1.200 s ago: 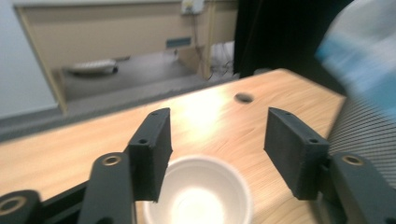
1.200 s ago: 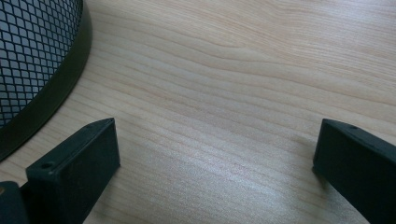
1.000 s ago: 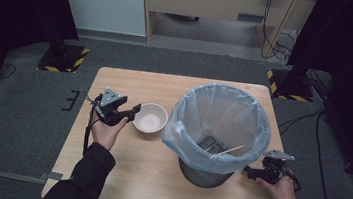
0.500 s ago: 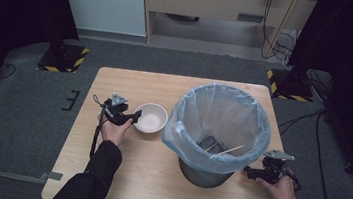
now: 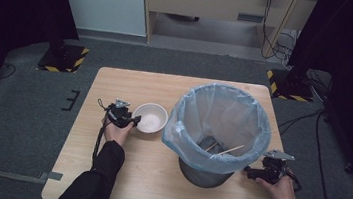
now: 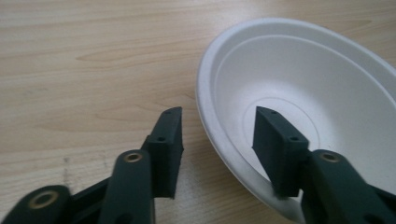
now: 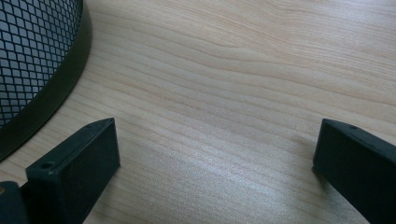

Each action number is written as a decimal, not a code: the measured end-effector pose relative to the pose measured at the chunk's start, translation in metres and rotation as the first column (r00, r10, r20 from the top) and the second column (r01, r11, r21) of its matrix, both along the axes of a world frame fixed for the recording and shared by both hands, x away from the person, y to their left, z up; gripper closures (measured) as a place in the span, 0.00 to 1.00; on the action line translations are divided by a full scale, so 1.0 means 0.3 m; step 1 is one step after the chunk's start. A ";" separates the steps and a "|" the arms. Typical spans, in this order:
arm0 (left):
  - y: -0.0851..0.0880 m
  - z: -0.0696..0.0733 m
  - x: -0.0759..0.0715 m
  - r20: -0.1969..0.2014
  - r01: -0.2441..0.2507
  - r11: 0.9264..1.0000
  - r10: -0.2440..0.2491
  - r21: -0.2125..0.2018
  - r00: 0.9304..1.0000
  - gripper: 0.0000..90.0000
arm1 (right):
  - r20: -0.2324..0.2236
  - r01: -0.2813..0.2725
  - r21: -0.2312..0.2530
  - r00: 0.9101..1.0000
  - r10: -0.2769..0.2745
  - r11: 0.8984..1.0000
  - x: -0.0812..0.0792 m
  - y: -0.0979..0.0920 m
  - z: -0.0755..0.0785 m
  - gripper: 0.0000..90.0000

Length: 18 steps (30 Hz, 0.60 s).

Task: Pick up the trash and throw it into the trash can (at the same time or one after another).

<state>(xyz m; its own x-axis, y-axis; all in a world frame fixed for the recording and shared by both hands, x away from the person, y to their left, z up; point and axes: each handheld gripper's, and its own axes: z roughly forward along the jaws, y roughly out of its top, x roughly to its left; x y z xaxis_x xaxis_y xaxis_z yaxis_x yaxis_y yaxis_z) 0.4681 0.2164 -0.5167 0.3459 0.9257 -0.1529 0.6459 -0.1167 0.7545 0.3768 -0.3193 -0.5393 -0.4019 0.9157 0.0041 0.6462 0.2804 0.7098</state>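
- L gripper (image 6: 217,140): jaws part-open, straddling the near rim of the white disposable bowl (image 6: 317,98). One jaw sits outside the wall, the other inside the cavity. Gap to the rim wall on both sides; not yet clamped, nothing held.
- High view confirms: L gripper (image 5: 129,121) at the bowl's (image 5: 150,117) left edge, bowl upright on the wooden table (image 5: 130,87), just left of the waste bin.
- Key relation: rim wall lies between the jaws, slightly nearer the inner jaw. Closing should pinch the wall with no further approach, in my judgement. Rim arc runs roughly along the jaws' length, so a thin edge grip.
- Whether the inner jaw tip touches the bowl floor: can't tell, angle too shallow.
- R gripper (image 7: 215,163): jaws wide open, empty, resting low over bare table beside the bin's black mesh base (image 7: 32,60). High view puts R gripper (image 5: 255,175) at the bin's right foot.
- Bin (image 5: 216,129): blue liner over rim, thin wooden sticks (prob. chopsticks) inside.
- L hand far nearer the bowl; R hand well apart, bin between.
- Risk: light bowl may tip or skid on closing.
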 end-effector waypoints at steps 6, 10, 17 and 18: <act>-0.006 0.006 -0.012 -0.020 0.001 1.000 -0.001 -0.002 1.000 0.80 | -0.001 -0.001 0.000 1.000 0.001 1.000 0.000 0.000 0.000 0.01; -0.007 0.023 -0.022 -0.021 0.009 1.000 -0.009 -0.022 1.000 0.85 | 0.001 0.000 0.000 1.000 0.000 1.000 0.000 0.000 0.000 0.01; 0.001 0.079 -0.051 0.010 0.019 0.998 -0.019 -0.059 1.000 0.91 | 0.001 0.000 0.000 1.000 0.000 1.000 0.000 0.000 0.000 0.01; 0.003 0.091 -0.056 0.018 0.023 0.998 -0.022 -0.066 1.000 0.91 | -0.001 -0.001 0.000 1.000 0.001 1.000 0.000 0.000 0.000 0.01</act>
<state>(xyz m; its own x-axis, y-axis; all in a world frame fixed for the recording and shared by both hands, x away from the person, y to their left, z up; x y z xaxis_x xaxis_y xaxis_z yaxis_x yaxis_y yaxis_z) 0.4514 0.2172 -0.4895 0.3697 0.9058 -0.2071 0.6307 -0.0809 0.7718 0.3767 -0.3193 -0.5392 -0.4024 0.9155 0.0043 0.6467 0.2810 0.7091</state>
